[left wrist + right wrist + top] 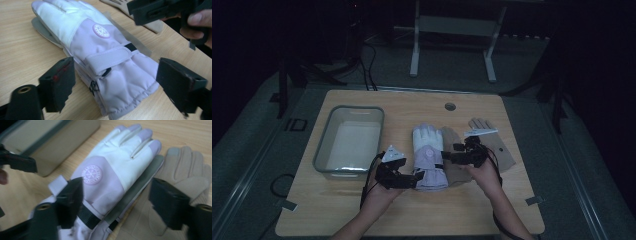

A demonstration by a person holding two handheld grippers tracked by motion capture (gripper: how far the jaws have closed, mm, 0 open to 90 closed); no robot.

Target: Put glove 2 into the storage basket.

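Gloves are lying near the middle of the worktop, and the lilac and white ski glove (428,155) is the one being worked on: it is lying flat with its fingers pointing to the far edge and its padded cuff toward the person's edge, stacked on what looks like its twin, whose grey palm is peeking out along one side. The left gripper (409,181) is hovering at the cuff with its jaws standing apart on either side of the quilted wrist, not yet pressing on it; the left gripper view is showing daylight between each pad and the fabric. The right gripper (451,152) is coming in from the other side at the strap, its jaws likewise apart and straddling the glove's edge without clamping. Both claws seem to be lining up for a two-sided pick, probably so the thick glove is lifting level rather than flopping. A grey plastic bin (350,142) is sitting open near the left edge, a likely destination. A tan knit glove (492,142) is lying just beside the ski glove toward the right edge, partly tucked under it, so the right jaw is risking catching that fabric too
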